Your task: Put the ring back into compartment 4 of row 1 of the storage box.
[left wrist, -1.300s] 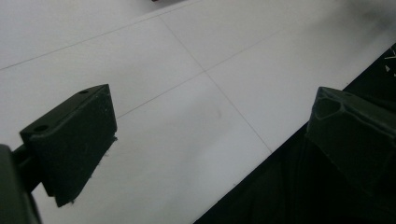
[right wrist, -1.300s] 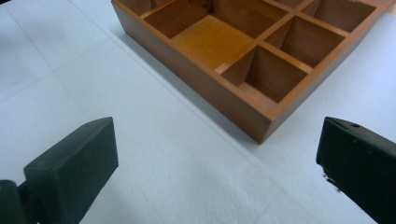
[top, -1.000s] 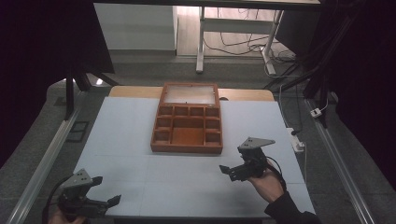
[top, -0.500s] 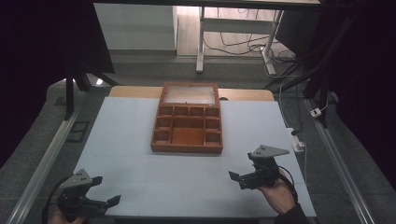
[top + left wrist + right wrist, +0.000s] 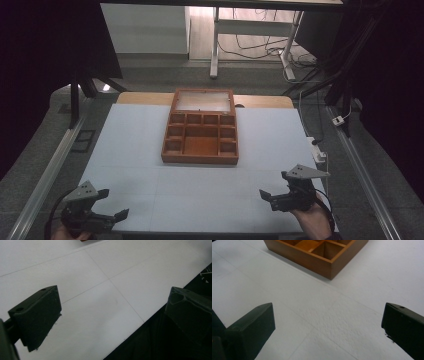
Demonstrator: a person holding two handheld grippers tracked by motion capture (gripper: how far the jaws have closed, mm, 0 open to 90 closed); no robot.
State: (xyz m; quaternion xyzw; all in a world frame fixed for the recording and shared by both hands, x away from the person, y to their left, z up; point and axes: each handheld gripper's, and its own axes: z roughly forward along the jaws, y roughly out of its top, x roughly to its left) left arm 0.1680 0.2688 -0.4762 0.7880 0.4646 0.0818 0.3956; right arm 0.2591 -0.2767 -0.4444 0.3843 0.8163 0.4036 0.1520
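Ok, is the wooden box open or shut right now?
Open. The wooden box has its lid swung back at the far side, and the compartments show from above; those visible look empty.

Reddish-brown wooden compartment box on a pale grey-white table, black tongs nearby.

Open table all around central wooden box.
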